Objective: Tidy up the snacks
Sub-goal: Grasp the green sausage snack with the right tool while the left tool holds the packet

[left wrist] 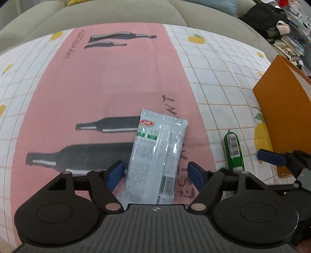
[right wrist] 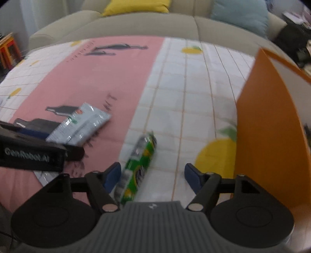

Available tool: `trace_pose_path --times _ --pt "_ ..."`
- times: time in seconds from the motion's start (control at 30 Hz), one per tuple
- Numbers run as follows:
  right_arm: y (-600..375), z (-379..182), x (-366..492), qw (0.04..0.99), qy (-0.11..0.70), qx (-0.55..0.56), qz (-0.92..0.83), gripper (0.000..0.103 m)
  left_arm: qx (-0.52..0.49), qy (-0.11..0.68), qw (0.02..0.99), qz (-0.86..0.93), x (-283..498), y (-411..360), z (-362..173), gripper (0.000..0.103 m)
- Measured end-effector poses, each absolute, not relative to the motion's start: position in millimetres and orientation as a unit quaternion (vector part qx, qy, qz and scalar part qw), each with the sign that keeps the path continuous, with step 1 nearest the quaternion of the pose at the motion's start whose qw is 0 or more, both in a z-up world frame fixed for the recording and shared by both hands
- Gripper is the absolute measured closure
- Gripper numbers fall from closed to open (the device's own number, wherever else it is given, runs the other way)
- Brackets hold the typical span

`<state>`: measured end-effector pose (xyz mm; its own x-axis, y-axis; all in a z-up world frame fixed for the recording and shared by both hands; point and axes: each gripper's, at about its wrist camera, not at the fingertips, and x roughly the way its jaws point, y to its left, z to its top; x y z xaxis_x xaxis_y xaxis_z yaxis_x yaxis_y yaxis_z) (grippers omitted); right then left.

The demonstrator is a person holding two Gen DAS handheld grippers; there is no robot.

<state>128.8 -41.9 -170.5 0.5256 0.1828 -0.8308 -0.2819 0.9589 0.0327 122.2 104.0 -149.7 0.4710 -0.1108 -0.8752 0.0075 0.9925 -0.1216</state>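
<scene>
A pale grey-blue snack packet [left wrist: 155, 148] lies flat on the pink strip of the tablecloth. My left gripper [left wrist: 156, 172] stands open around its near end, and its blue pads do not press on it. A green sausage-shaped snack [right wrist: 141, 161] lies on the white checked cloth, slanted. My right gripper [right wrist: 152, 175] is open over it; the snack sits close to the left pad with wide room on the right. The same green snack [left wrist: 234, 151] shows to the right in the left wrist view, and the packet [right wrist: 81, 124] to the left in the right wrist view.
An orange open-topped box [right wrist: 268, 126] stands upright at the right, close to my right gripper; it also shows as the orange box [left wrist: 281, 116]. A grey sofa [left wrist: 136, 15] with cushions lies behind the table. The cloth [left wrist: 213, 68] has lemon prints.
</scene>
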Motion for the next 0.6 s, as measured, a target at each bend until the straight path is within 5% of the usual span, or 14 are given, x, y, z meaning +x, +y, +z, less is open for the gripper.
trace_pose_path --times 0.17,0.33,0.43,0.6 --pt "-33.7 -178.3 126.7 0.878 0.458 -0.045 0.133 0.003 -0.025 0.49 0.871 -0.034 119.6 106.3 -152.3 0.016" --pt "-32.4 -178.8 124.4 0.883 0.45 -0.04 0.125 0.004 0.011 0.473 0.88 -0.042 115.5 101.5 -156.9 0.017" --pt "-30.0 -176.6 121.0 0.89 0.439 -0.04 0.116 0.013 0.013 0.465 0.884 -0.039 116.8 102.3 -156.8 0.025" --pt "-25.8 -171.5 120.6 0.898 0.419 -0.046 0.123 0.062 0.015 0.457 0.889 -0.035 117.1 103.8 -156.1 0.043"
